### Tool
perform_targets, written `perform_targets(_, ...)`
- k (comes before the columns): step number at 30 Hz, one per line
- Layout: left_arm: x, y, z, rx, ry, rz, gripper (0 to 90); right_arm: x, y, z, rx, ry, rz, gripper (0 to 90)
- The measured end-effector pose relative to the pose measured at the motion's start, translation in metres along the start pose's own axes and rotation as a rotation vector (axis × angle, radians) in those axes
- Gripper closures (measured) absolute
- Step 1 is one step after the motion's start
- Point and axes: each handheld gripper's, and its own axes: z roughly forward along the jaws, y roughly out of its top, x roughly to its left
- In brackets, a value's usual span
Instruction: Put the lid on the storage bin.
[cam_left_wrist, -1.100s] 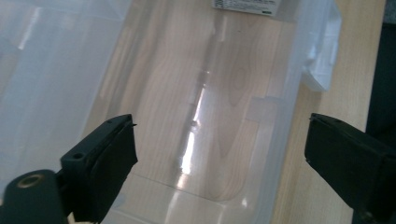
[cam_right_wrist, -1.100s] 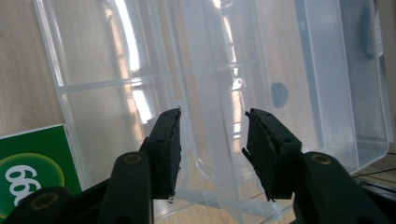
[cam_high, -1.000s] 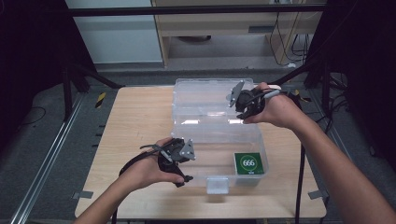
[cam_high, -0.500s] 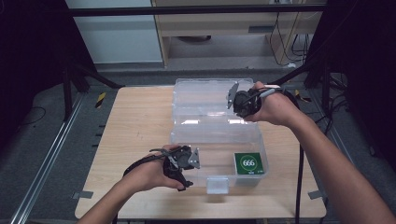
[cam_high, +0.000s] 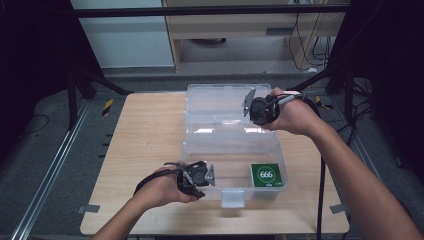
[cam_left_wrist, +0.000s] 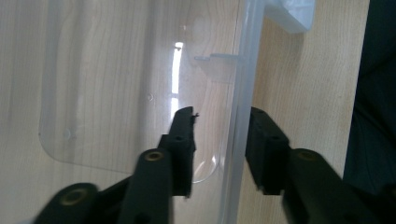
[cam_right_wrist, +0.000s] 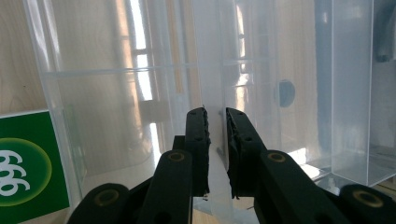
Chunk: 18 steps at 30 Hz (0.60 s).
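A clear plastic box (cam_high: 186, 150) lies open on the wooden table, its lid (cam_high: 220, 100) hinged at the far side. A green card marked 666 (cam_high: 266, 175) rests in the box's front right corner, and appears as the green card (cam_right_wrist: 23, 163) in the right gripper view. My left gripper (cam_high: 200, 181) is open astride the box's front wall (cam_left_wrist: 236, 93), one jaw inside and one outside; left gripper (cam_left_wrist: 222, 114). At the lid's right edge my right gripper (cam_high: 250, 107) is shut on a thin clear panel (cam_right_wrist: 205, 70) of the lid; right gripper (cam_right_wrist: 216, 114).
The box's latch tab (cam_high: 232, 197) sticks out from the front wall near the table's front edge. Bare wood (cam_high: 145, 130) lies left of the box. Black frame posts (cam_high: 75, 85) and cables (cam_high: 320, 100) flank the table.
My left gripper has moved a little nearer and to the right, settling over the box's front wall. The right gripper has turned slightly while holding the lid.
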Motion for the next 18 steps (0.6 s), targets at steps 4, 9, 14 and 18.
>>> perform_targets(4, 0.0007, 0.0010, 0.0007, -0.010, -0.018, -0.013, 75.5, -0.0003, 0.0004, -0.0001, 0.004, 0.005, -0.001, 80.5)
perform_targets(9, -0.0012, 0.0014, 0.0008, -0.015, -0.023, -0.031, 82.5, 0.0014, 0.0029, -0.0001, 0.004, 0.002, -0.027, 82.4)
perform_targets(14, -0.0031, 0.0002, -0.0001, -0.032, 0.001, -0.051, 82.7, 0.0034, 0.0043, -0.0008, 0.003, 0.003, -0.051, 84.4)
perform_targets(18, -0.0029, -0.0004, -0.0007, -0.037, 0.009, -0.074, 82.3, 0.0056, 0.0056, -0.0049, 0.001, 0.016, -0.052, 85.9)
